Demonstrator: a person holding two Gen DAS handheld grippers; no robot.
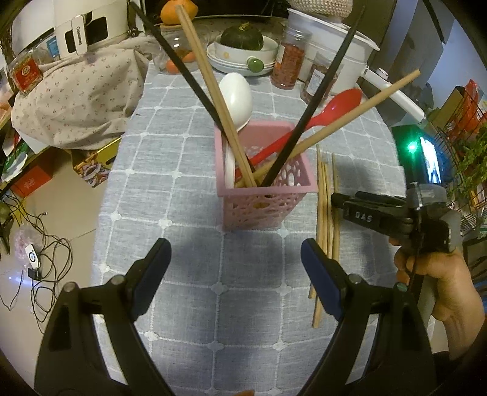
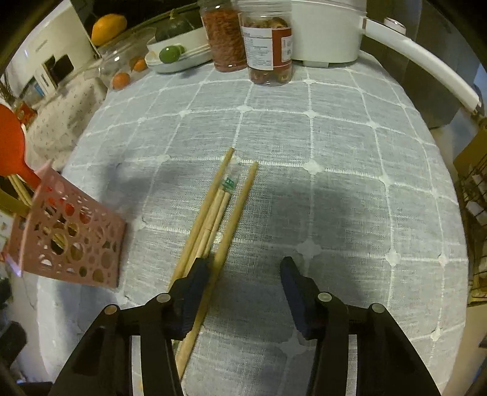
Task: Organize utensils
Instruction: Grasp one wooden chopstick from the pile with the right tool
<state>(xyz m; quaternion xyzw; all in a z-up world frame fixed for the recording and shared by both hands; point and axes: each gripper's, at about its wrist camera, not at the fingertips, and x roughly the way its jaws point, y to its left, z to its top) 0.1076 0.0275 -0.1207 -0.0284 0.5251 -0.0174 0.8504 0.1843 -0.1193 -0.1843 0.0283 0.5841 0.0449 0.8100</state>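
Observation:
A pink perforated basket (image 1: 261,195) stands on the grey checked tablecloth and holds black and wooden chopsticks, a red spoon (image 1: 322,115) and a white spoon (image 1: 236,97). Several wooden chopsticks (image 1: 327,210) lie on the cloth to its right. My left gripper (image 1: 236,259) is open and empty, just in front of the basket. My right gripper (image 2: 245,274) is open over the loose chopsticks (image 2: 213,219), its left finger (image 2: 194,283) resting over their near ends. The basket (image 2: 73,240) shows at the left of the right wrist view. The right gripper also shows in the left wrist view (image 1: 344,204).
Two jars (image 2: 268,42), a white pot (image 2: 328,27), bowls with a squash (image 1: 242,36) and oranges stand at the table's far end. A floral cloth (image 1: 79,97) covers things at the left. The tablecloth (image 2: 334,182) drops off at the rounded edges.

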